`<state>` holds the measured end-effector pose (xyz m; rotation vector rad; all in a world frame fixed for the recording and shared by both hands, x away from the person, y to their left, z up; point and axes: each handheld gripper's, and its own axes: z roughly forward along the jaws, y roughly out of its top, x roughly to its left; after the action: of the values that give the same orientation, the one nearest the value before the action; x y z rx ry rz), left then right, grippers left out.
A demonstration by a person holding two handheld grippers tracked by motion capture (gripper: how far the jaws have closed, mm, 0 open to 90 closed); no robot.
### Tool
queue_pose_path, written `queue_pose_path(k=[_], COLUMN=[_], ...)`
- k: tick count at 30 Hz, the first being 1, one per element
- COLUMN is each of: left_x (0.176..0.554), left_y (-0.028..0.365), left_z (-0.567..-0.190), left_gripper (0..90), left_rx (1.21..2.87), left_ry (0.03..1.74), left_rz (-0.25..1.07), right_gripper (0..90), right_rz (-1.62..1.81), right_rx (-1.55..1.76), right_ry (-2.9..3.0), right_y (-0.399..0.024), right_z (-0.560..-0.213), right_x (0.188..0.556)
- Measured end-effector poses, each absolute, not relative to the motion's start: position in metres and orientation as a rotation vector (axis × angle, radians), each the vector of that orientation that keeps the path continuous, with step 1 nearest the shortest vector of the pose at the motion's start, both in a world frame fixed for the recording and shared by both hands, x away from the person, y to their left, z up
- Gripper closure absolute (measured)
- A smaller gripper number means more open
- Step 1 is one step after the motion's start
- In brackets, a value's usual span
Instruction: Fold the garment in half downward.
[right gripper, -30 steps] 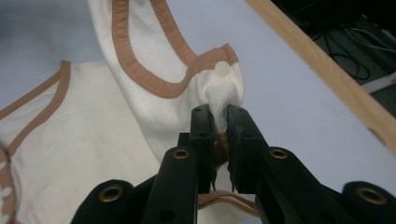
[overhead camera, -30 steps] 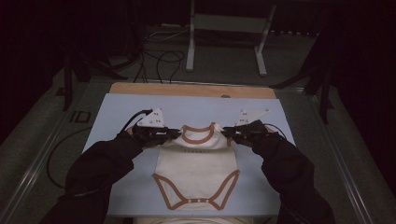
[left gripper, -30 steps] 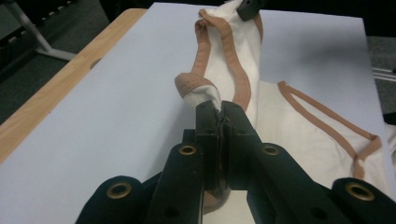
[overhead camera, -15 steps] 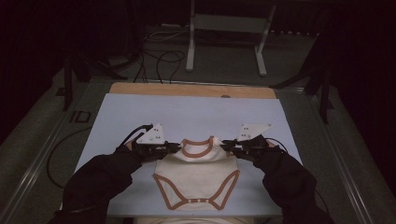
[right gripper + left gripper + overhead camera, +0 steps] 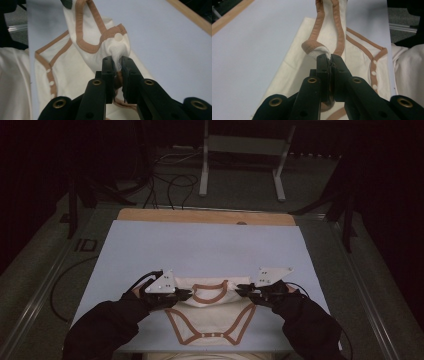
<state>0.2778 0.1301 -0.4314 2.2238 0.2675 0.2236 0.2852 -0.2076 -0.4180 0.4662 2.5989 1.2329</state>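
A cream baby bodysuit with tan trim lies on the pale blue mat, its snap end toward the near edge. My left gripper is shut on the left shoulder of the bodysuit, pinching the cloth beside the tan neck band. My right gripper is shut on the right shoulder of the bodysuit, just below a white snap. Between the two grippers the neckline is held stretched and slightly lifted, while the lower body rests flat.
A wooden strip borders the mat's far edge. Beyond it stand a metal frame and loose cables on the floor. More cream cloth lies at the near edge of the table by the person's dark sleeves.
Both grippers have drawn the bodysuit's shoulders toward the near edge and lower, folding the top of the garment over its body. The grips stay unchanged.
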Motion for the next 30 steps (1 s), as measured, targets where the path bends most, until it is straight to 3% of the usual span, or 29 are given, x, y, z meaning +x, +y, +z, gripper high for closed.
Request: queue_pose_path(k=[25,27,29,30], left_x=[0.244,0.244,0.247,0.248], left_y=[0.132,0.132,0.134,0.134], left_z=[-0.481,-0.487,-0.489,-0.490], left_gripper=[84.2,79.1,57.7,53.4], left_rx=[2.230,2.240,2.247,2.240], left_ry=[0.340,0.373,0.424,0.435], left_rz=[0.049,0.045,0.066,0.059], right_gripper=[80.9,77.7,66.2,59.4], right_rz=[1.240,1.235,1.214,1.211], right_rx=[0.523,0.534,0.547,0.574], right_ry=[2.731,2.759,2.771,2.773], right_y=[-0.213,-0.211,-0.209,-0.209], right_z=[-0.459,-0.464,-0.468,-0.470], right_x=[0.250,0.249,0.248,0.249])
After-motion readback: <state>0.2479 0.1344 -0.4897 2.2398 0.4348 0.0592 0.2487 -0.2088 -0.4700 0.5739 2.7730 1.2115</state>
